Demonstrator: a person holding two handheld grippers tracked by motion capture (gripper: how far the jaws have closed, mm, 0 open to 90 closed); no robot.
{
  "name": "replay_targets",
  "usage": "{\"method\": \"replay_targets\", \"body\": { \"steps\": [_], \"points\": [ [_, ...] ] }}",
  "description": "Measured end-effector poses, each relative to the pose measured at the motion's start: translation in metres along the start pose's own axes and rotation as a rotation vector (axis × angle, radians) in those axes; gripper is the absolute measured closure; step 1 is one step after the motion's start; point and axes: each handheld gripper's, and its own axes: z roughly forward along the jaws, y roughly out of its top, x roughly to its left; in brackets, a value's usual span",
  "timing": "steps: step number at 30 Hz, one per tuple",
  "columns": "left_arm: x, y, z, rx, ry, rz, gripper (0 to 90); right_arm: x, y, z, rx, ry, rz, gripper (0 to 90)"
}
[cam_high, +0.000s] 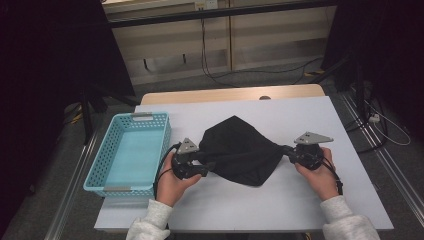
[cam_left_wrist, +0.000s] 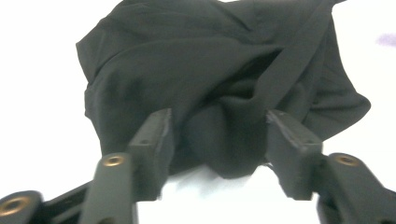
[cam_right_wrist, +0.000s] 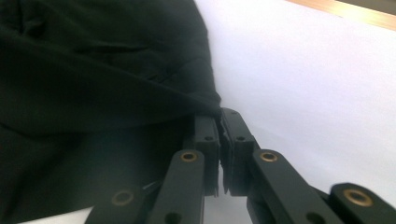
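Right claw (cam_right_wrist: 219, 123) pinching black cloth (cam_right_wrist: 93, 70)

Dim room w/ dark edges, table (cam_high: 300, 120) glares white in both gripper views, close tongs soft/blurred.

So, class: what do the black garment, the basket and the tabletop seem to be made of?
Black garment: thin matte woven or knit fabric, probably; it drapes in soft folds and bunches where the right gripper pinches it.
Basket: light blue moulded plastic, going by its smooth, evenly perforated walls.
Tabletop: smooth white matte sheet over a wood-look edge; the material is uncertain.
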Motion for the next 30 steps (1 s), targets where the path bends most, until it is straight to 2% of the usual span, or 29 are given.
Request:
{"method": "replay_targets", "body": {
  "steps": [3,6,9,11,14,17,18,20,23,27,30],
  "points": [
    [-0.002,-0.006,0.002,0.018,0.004,0.004,35.8,0.000,-0.001,0.000,-0.007,0.014,0.005,86.6],
    [-0.003,-0.013,0.006,0.043,0.013,0.014,34.3,0.005,-0.001,0.001,-0.002,0.022,-0.011,86.6],
    [-0.004,-0.017,0.013,0.055,0.024,0.043,35.8,0.007,-0.001,0.001,-0.002,0.018,-0.020,86.3],
    [-0.004,-0.019,0.018,0.054,0.017,0.037,38.3,0.007,-0.001,0.001,-0.008,0.026,-0.012,85.9],
    [-0.004,-0.020,0.023,0.056,0.018,0.039,46.4,0.007,-0.002,0.002,-0.006,0.027,-0.013,85.4],
    [-0.007,-0.017,0.026,0.066,-0.003,0.035,59.4,0.007,-0.002,0.002,-0.007,0.026,-0.018,85.4],
    [-0.009,-0.016,0.027,0.072,-0.020,0.018,68.6,0.007,-0.001,0.001,-0.009,0.027,-0.018,85.4],
    [-0.010,-0.014,0.027,0.070,-0.015,0.021,75.8,0.007,-0.001,0.001,-0.010,0.030,-0.018,85.7],
    [-0.008,-0.010,0.023,0.074,-0.035,-0.014,85.9,0.006,-0.001,0.000,-0.013,0.031,-0.017,85.9],
    [0.000,-0.003,0.003,0.037,-0.018,-0.051,86.9,0.002,0.002,-0.006,-0.037,0.030,-0.006,86.2],
    [0.010,0.002,-0.014,0.011,0.006,-0.087,87.2,-0.007,0.006,-0.016,-0.074,-0.010,0.003,87.2]
  ]
}}
